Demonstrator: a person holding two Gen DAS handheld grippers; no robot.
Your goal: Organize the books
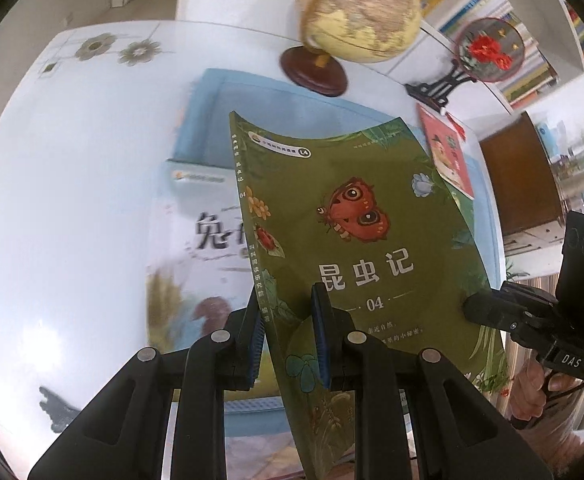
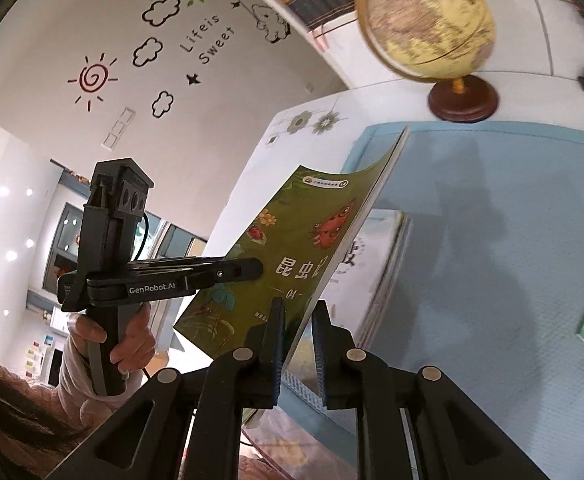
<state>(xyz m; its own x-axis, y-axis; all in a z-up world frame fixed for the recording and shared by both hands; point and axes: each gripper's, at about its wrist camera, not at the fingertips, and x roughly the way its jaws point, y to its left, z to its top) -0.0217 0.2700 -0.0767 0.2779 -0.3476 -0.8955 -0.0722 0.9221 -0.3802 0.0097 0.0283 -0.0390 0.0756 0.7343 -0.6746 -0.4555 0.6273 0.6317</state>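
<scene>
Both tools grip one thing: my left tool [image 1: 288, 336] is clamped on the spine edge of the thin green paperback with the red butterfly cover [image 1: 355, 232], and my right tool [image 2: 297, 344] pinches its opposite edge. It hangs raised above the pale blue mat [image 2: 491, 208] on the white desk [image 1: 72, 200]. I judge it light and floppy, its cover bowing; holding near the spine suits it best.

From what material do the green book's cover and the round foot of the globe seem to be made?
Green book: thin paper or card cover, probably with a smooth printed coating; it bends in a curve while held. Globe foot: it looks like dark reddish wood with a polished finish, since the rim shows a soft shine, but painted plastic is also possible.
</scene>
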